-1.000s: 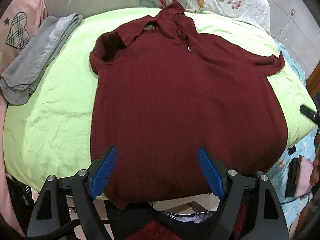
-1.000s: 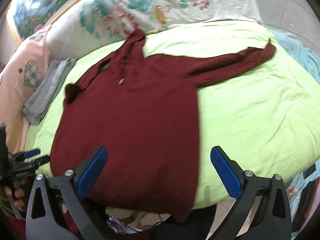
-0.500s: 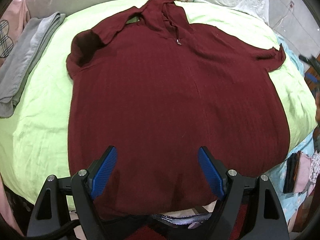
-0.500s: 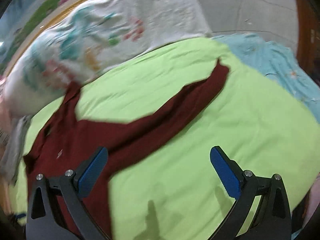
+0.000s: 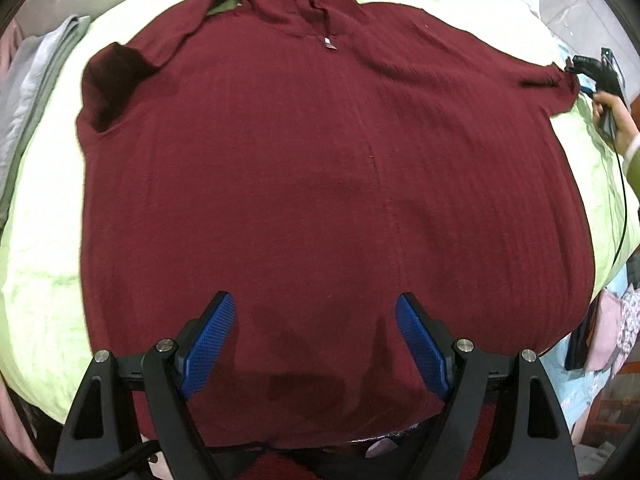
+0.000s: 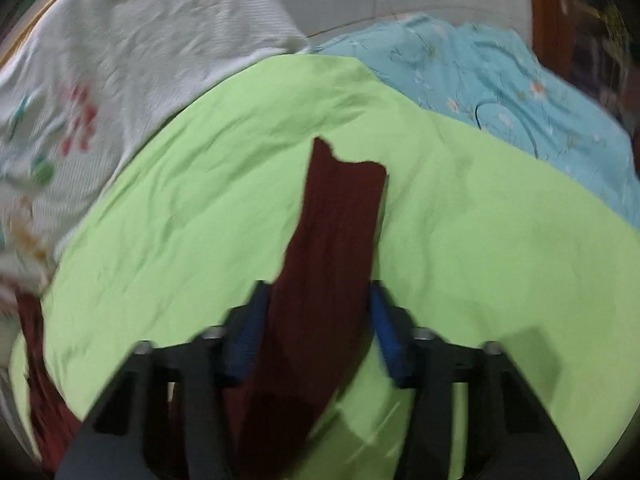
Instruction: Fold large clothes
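The maroon hooded top (image 5: 320, 184) lay flat on the green sheet (image 5: 44, 264). It looked soft and limp, so the cuff was the sound hold. My right gripper (image 6: 316, 328) had just been closing around the sleeve (image 6: 340, 216); my left gripper (image 5: 316, 344) hung spread above the hem.

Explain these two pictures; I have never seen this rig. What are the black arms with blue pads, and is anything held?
No robot: a person holds a two-finger tool in each hand, each with a fisheye camera looking forward. The left view shows the left tool open above a dark red hooded sweater spread on a green sheet, a grey garment beside it. The right view shows the right tool: its jaws have just been closing, the sweater's sleeve is between them, and the pads seem to press it, though the picture is blurred.
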Demonstrator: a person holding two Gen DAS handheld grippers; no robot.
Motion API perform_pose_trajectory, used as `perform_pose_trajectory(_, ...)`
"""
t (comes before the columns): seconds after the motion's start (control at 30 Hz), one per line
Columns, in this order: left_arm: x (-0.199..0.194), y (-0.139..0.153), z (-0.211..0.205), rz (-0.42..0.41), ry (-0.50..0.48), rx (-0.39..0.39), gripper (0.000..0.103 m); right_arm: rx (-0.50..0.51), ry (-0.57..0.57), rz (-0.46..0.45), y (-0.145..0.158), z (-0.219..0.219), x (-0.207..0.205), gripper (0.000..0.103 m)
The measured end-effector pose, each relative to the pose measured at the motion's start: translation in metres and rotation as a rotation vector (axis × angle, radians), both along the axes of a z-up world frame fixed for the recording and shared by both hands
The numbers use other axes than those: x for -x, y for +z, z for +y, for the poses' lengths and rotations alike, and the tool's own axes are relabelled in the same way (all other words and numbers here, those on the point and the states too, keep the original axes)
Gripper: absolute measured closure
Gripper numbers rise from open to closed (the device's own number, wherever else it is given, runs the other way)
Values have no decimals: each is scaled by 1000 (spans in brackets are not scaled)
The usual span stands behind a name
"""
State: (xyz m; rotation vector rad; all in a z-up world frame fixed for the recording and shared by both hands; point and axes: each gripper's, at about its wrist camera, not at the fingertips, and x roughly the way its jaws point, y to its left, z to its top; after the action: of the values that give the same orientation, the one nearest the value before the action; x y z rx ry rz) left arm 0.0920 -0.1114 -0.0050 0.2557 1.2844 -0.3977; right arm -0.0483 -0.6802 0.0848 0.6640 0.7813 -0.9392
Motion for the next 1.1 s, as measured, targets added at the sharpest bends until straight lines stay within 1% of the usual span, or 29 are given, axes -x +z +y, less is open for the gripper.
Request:
perform_pose_trajectory(0.03,-2,-2,-3,3,-8,0,20,-22,-16,-15,-2,-4,2,80)
perform_pose_trajectory(0.07,-3,-4,-6,5,-13,1,20,-33,-22,-27,-2,-5,3,84)
perform_pose_trajectory(0.1,-4,-4,-8,7,-15,3,20,-25,-11,-45,2,-2,4,86)
perform_pose_trajectory(0.17,-7,-6,-11,12,-21,14,20,-4,24,-84,9,8,4,87)
perform_pose_trajectory(0.23,-7,-5,-13,10,-30,27,20,-13,64,-130,16,23,1,88)
perform_pose_trajectory(0.33,-10,1,-11,7,-40,44,20,-18,152,-174,30,58,-9,89)
perform_pose_trajectory(0.47,-2,7,-1,2,-32,61,20,-61,286,-183,37,124,-33,89)
perform_pose_trajectory(0.6,5,10,14,-4,-4,79,20,-133,401,-196,31,197,-64,89)
perform_pose_trajectory(0.8,7,19,51,-21,60,120,20,-246,556,-181,7,313,-125,89)
perform_pose_trajectory(0.83,13,18,51,-26,70,123,20,-258,576,-184,4,328,-129,89)
perform_pose_trajectory(0.9,15,19,64,-30,98,133,20,-299,643,-195,-3,367,-146,89)
perform_pose_trajectory(0.93,12,19,68,-30,112,139,20,-312,669,-198,-6,379,-151,89)
perform_pose_trajectory(1.0,16,21,78,-30,137,144,20,-332,732,-177,-16,414,-166,89)
perform_pose_trajectory(1.03,15,22,85,-30,153,149,20,-341,753,-169,-20,425,-171,89)
perform_pose_trajectory(1.1,15,23,92,-34,170,151,20,-379,796,-161,-32,446,-183,83)
